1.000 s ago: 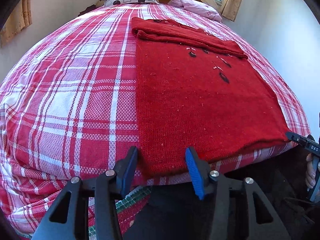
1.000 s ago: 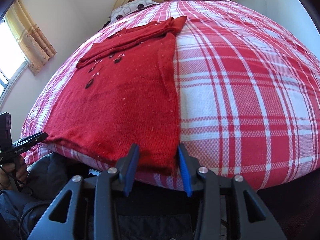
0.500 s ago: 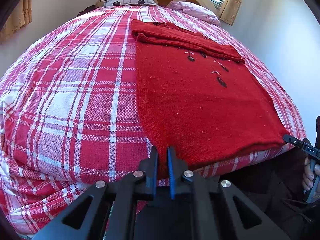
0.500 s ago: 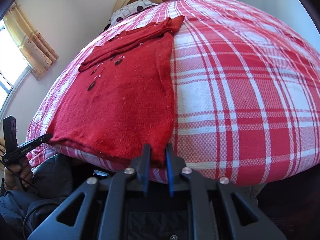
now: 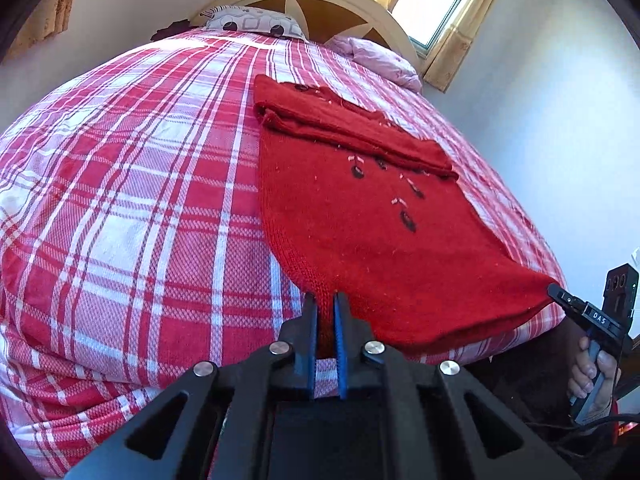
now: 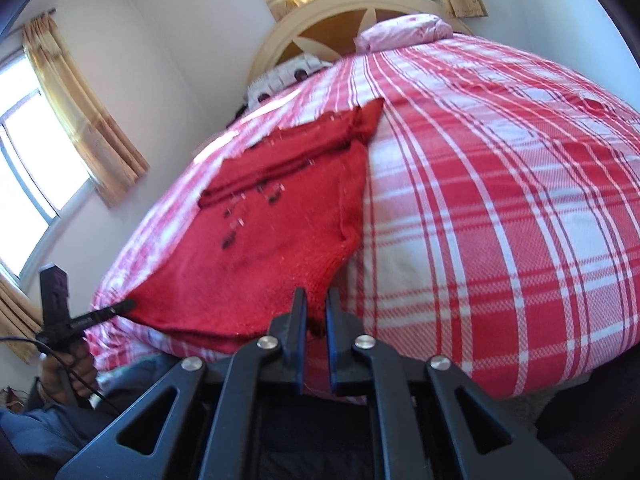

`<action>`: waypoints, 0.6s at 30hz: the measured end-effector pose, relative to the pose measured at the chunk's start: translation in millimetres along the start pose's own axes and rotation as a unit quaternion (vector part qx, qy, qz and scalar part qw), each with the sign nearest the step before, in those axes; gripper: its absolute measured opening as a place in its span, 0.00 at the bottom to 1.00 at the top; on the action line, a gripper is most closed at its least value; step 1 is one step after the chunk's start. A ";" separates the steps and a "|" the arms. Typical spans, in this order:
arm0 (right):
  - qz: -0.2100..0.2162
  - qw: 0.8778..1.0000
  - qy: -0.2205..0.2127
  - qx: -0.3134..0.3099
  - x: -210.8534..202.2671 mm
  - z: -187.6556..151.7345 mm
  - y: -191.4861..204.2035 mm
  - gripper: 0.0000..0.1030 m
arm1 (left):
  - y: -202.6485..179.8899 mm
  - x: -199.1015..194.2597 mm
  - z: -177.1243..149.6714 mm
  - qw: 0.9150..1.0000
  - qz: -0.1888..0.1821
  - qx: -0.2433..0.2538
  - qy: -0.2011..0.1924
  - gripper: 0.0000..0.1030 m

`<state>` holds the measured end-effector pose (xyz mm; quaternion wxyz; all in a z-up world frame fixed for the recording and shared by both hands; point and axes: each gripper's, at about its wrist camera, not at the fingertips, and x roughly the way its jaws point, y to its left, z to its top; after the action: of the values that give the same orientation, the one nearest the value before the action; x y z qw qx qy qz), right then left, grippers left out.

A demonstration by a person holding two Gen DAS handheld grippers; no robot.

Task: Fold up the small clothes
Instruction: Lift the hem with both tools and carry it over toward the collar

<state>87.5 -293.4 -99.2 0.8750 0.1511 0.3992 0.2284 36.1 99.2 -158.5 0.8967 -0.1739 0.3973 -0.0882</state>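
A: Largest element first. What carries the scene?

B: The bed (image 5: 132, 208), covered in red-and-white plaid, fills both views. A curved headboard (image 5: 320, 0) stands at its far end, with a patterned pillow (image 5: 252, 22) and a pink pillow (image 5: 376, 60) before it. Curtained windows (image 6: 36, 148) lie on the wall beyond.

A: And the garment?

B: The red sweater (image 5: 360, 216) lies on the plaid cover, on the side of the bed toward the window wall. Its far part is folded over into a band across the body; dark motifs with small pale marks run down the front. Its near hem reaches the near edge of the bed.

A: State of your grippers?

B: My left gripper (image 5: 326, 300) has its blue-padded fingers pressed nearly together, pinching one near hem corner of the sweater. My right gripper (image 6: 316, 298) is drawn in likewise on the other near corner; in its view red knit sits between the fingers. That view is blurred, so the depth of its hold is uncertain. The hem appears raised slightly at both corners.

A: Smallest detail?

B: Each wrist view shows the opposite gripper's tip touching the far hem corner, with my hand (image 5: 592, 372) on its handle.
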 end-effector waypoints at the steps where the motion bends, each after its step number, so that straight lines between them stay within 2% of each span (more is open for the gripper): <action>1: -0.002 1.000 -0.004 -0.001 0.1 2.8 0.9 0.11 | 0.6 -1.7 3.2 1.000 -0.001 0.002 -0.004 0.07; 8: -0.006 1.000 -0.026 -0.014 -1.3 25.9 4.3 0.10 | 4.0 -4.2 36.8 0.999 -0.020 0.005 -0.030 0.07; 18: -0.006 0.998 -0.052 -0.019 13.7 88.7 3.4 0.10 | 14.4 9.3 100.9 0.998 -0.037 -0.009 -0.046 0.07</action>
<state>162.5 -290.8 -50.0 0.8987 0.1439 0.3492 0.2228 117.6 134.1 -107.4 0.9087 -0.2002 0.3494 -0.1101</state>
